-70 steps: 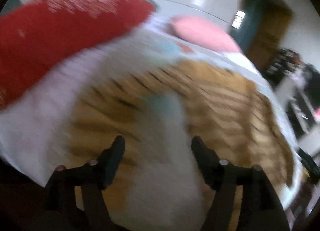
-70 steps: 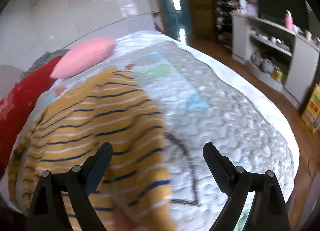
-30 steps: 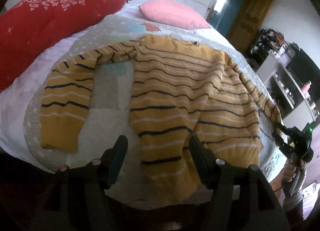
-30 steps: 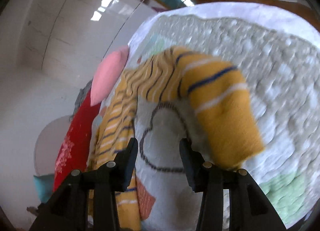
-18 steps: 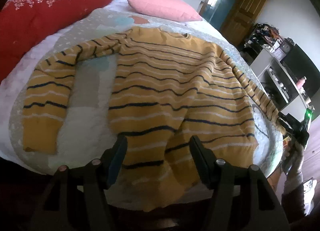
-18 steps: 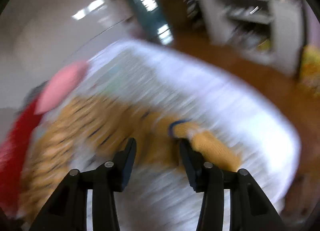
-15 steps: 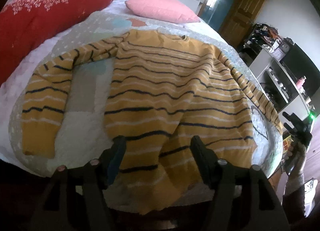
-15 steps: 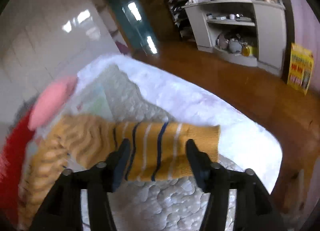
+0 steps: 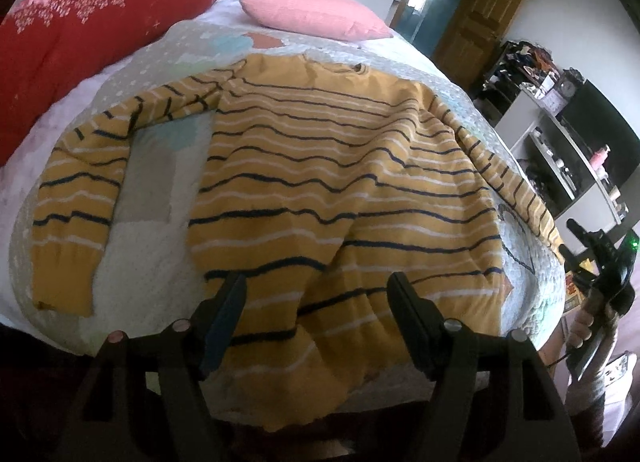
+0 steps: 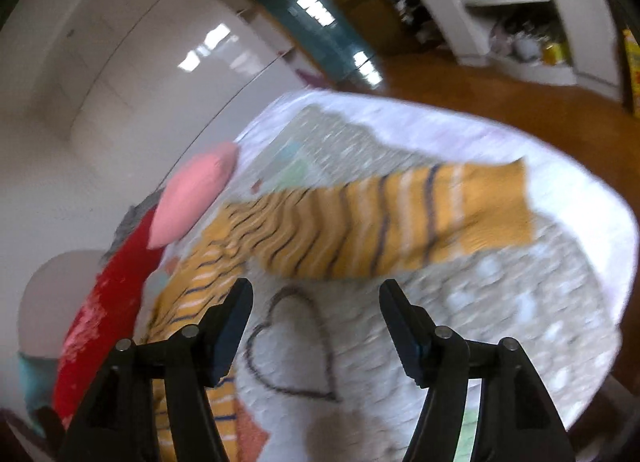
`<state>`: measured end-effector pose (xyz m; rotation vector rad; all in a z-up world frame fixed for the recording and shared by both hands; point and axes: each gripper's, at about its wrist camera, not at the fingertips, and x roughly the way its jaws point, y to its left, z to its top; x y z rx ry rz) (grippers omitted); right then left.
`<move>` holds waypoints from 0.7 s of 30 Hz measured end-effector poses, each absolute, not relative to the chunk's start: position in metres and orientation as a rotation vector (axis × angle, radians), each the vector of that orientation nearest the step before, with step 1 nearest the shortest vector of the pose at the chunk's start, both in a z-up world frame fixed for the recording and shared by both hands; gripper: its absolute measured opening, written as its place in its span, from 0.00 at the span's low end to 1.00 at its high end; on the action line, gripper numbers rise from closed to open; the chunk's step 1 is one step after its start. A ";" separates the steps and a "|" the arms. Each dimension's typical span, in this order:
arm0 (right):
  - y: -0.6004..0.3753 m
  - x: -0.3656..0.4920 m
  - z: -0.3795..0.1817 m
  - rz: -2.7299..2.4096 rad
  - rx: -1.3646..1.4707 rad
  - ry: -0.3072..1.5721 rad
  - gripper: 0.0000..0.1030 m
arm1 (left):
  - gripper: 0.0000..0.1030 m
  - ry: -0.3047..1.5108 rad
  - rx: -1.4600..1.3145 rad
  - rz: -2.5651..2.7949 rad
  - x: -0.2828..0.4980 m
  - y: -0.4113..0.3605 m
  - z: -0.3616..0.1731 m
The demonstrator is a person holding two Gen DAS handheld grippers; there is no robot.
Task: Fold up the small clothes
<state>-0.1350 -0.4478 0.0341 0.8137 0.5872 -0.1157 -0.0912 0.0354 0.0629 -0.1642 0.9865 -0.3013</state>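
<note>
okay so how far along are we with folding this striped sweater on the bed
Done: the yellow striped sweater is spread flat on the bed quilt, both sleeves out. In hand: nothing. The left gripper and right gripper have just been opening, with nothing between their fingers. Left: every fold, starting with the sleeves.

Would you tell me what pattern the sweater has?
The sweater is mustard yellow with thin navy and white stripes, clearest in the left wrist view.
</note>
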 end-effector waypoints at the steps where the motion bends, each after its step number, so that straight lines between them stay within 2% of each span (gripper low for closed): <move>1: -0.442 -0.130 0.028 -0.080 0.830 0.609 0.69 | 0.70 0.990 -0.168 -0.299 -0.091 0.037 0.062; 8: -0.432 -0.114 -0.012 -0.030 0.934 0.693 0.69 | 0.70 1.010 -0.175 -0.284 -0.091 0.041 0.055; 21: -0.456 -0.105 -0.010 -0.171 0.869 0.656 0.69 | 0.70 1.057 -0.183 -0.276 -0.087 0.042 0.041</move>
